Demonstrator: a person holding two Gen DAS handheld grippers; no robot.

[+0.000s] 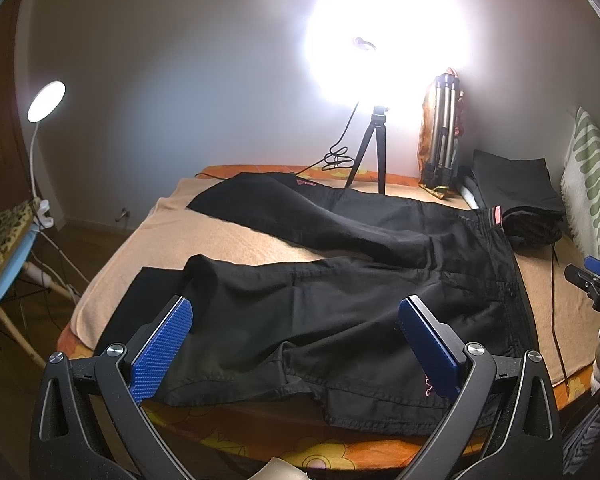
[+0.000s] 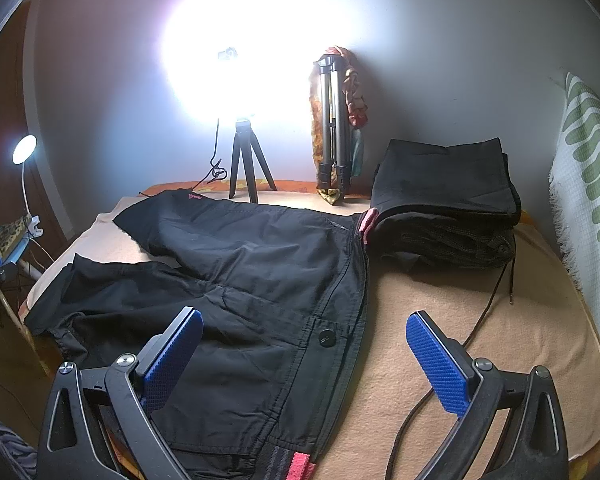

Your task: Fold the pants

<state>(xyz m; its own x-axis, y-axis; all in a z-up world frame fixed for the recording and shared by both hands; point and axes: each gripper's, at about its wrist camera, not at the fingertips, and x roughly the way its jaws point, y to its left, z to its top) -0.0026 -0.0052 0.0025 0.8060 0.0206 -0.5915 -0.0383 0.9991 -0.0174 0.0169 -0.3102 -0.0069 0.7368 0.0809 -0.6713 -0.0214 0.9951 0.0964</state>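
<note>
Your black pants lie spread out flat on the bed, on top of a peach blanket. The two legs point to the left and the waistband is on the right. Your left claw is wide open and holds nothing; it hangs over the near leg. Your right claw is wide open too, over the waistband by the round button. A stack of folded dark clothes sits just past the waistband. A bright lamp on a small tripod shines at the far side.
</note>
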